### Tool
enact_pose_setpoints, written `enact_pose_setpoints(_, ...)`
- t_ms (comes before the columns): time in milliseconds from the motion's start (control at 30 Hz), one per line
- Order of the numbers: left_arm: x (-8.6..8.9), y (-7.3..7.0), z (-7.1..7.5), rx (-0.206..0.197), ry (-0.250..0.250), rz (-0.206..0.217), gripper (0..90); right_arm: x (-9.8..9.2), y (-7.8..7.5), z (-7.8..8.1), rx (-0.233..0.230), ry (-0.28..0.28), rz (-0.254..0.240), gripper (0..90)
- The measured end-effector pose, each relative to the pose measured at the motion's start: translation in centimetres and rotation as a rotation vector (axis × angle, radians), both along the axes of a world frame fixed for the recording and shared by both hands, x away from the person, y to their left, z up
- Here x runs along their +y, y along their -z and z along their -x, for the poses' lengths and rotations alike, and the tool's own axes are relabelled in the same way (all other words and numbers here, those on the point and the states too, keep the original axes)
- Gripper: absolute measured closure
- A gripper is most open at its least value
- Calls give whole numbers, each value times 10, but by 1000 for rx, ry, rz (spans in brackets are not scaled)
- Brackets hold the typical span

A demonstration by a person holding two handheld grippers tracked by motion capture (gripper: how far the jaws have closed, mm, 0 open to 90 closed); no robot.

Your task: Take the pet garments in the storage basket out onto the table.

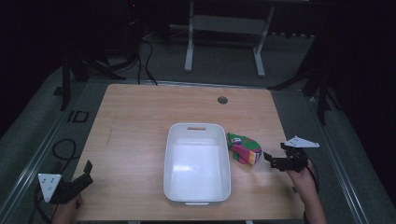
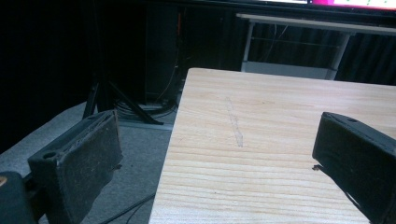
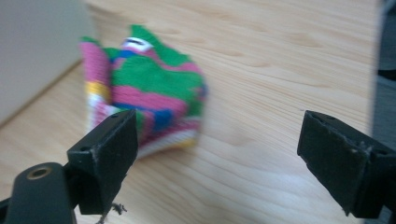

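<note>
A folded knitted cloth [image 1: 243, 149] in pink, green, blue and yellow stripes lies on the wooden table just right of a white plastic tub [image 1: 196, 161]. My right gripper [image 1: 273, 160] is a short way to the cloth's right, jaws open and empty. In the right gripper view the cloth [image 3: 149, 102] lies beyond the left jaw, with bare wood between the jaws at the right gripper [image 3: 215, 154]. My left gripper [image 1: 84, 175] rests at the table's front left corner, open and empty. In its own view the left gripper [image 2: 215, 158] straddles the table's left edge.
The tub is empty and sits at the table's middle front, a slot handle at its far rim. A round cable hole [image 1: 222, 100] is near the table's far edge. Cables [image 1: 63, 149] lie on the grey floor at left; a white desk frame [image 1: 224, 28] stands behind.
</note>
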State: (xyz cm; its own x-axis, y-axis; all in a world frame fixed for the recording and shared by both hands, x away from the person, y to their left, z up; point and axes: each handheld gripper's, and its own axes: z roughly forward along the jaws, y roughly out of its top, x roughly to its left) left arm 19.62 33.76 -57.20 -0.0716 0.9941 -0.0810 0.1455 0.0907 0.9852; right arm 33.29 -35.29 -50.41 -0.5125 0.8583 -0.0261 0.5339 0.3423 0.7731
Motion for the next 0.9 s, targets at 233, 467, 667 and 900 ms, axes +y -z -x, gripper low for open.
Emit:
enact_pose_setpoints(233, 0, 0, 0, 0, 0, -2, 18, -18, 15, 18, -58, 95, -23, 123)
enact_pose_setpoints(467, 0, 0, 0, 1, -1, -3, 18, -26, 26, 38, -101, 163, -42, 131)
enact_pose_setpoints(667, 0, 0, 0, 1, 0, -3, 18, -30, 34, 53, -152, 214, -56, 141)
enact_pose_setpoints(900, -1, 0, 0, 0, -1, -4, 18, -32, 46, 63, -176, 254, -58, 141)
